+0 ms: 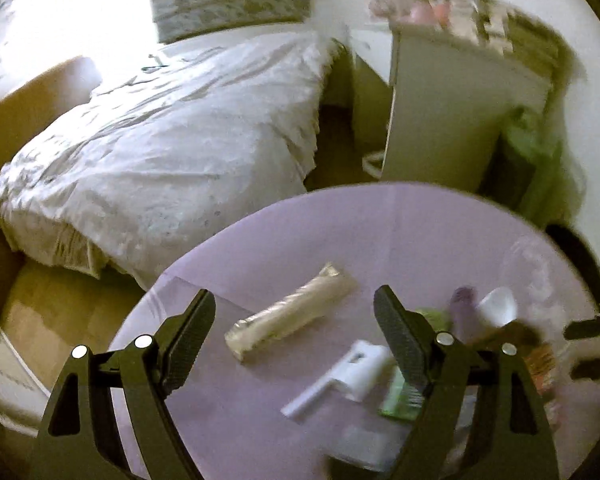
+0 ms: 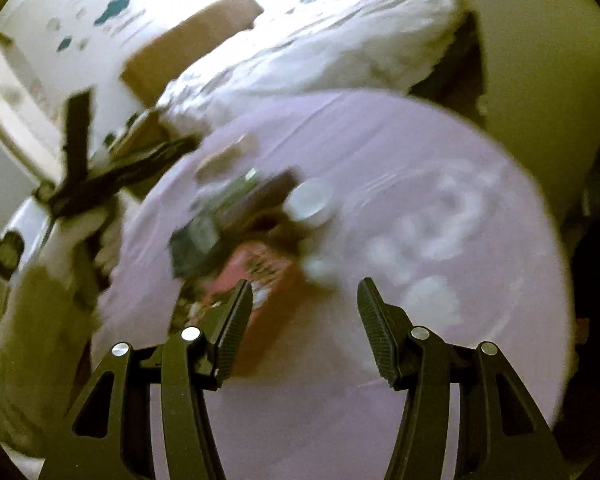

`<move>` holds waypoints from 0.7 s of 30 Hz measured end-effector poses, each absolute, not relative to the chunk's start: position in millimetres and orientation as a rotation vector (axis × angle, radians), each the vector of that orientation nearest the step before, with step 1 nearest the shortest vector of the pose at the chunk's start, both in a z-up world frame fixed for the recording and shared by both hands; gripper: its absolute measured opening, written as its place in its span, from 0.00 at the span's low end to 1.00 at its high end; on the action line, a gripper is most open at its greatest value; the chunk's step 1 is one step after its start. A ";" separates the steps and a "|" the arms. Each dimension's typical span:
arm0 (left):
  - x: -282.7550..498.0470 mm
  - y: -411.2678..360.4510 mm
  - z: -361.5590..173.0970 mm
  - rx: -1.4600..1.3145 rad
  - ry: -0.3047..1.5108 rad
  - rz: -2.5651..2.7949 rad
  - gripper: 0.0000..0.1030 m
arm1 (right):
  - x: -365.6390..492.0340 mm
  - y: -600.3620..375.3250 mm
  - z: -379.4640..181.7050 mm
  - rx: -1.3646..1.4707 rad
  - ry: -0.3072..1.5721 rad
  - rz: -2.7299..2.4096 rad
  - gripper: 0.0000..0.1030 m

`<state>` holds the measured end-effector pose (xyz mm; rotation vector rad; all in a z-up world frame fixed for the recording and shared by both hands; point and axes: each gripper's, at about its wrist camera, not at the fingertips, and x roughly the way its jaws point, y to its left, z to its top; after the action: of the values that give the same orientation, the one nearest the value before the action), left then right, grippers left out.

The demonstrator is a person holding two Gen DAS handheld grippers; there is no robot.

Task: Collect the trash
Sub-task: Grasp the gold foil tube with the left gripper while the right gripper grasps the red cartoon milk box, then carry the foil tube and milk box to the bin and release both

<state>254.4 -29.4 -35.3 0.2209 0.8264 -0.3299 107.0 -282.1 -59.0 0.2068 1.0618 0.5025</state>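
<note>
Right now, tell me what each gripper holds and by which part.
Nothing is held. The left gripper and the right gripper both hang over the purple table with jaws apart and empty.

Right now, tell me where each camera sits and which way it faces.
Left wrist: on the left gripper, above the table's near edge, facing the bed and cabinet; its open fingers frame a tube.
Right wrist: on the right gripper, facing down over the table toward a blurred pile with a red pack; open fingers show.
Shared: table, bed, white cup; each shows the other gripper.
</note>
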 end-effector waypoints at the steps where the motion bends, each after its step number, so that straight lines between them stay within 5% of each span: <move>1: 259.3 -29.7 -39.5 0.241 0.837 -0.339 0.74 | 104.7 -274.0 -62.1 0.196 1.077 0.508 0.54; 3: 266.9 -28.7 -49.3 0.276 0.860 -0.362 0.71 | 102.4 -260.2 -69.0 0.178 1.107 0.505 0.66; 5: 270.3 -29.4 -56.8 0.313 0.870 -0.371 0.67 | 101.4 -251.0 -72.6 0.177 1.115 0.516 0.67; 9: 275.3 -31.0 -69.9 0.342 0.903 -0.399 0.56 | 102.3 -234.9 -69.7 0.143 1.113 0.505 0.67; 17: 261.6 -29.0 -75.1 0.242 0.933 -0.364 0.11 | 107.6 -225.1 -69.7 0.056 1.116 0.478 0.67; 21: 255.6 -6.6 -68.1 0.079 0.943 -0.317 0.09 | 101.7 -224.9 -67.1 0.012 1.088 0.476 0.63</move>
<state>255.6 -6.6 -68.1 0.0794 0.9432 -0.3166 101.7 -224.9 -67.1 0.0123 1.0876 0.4756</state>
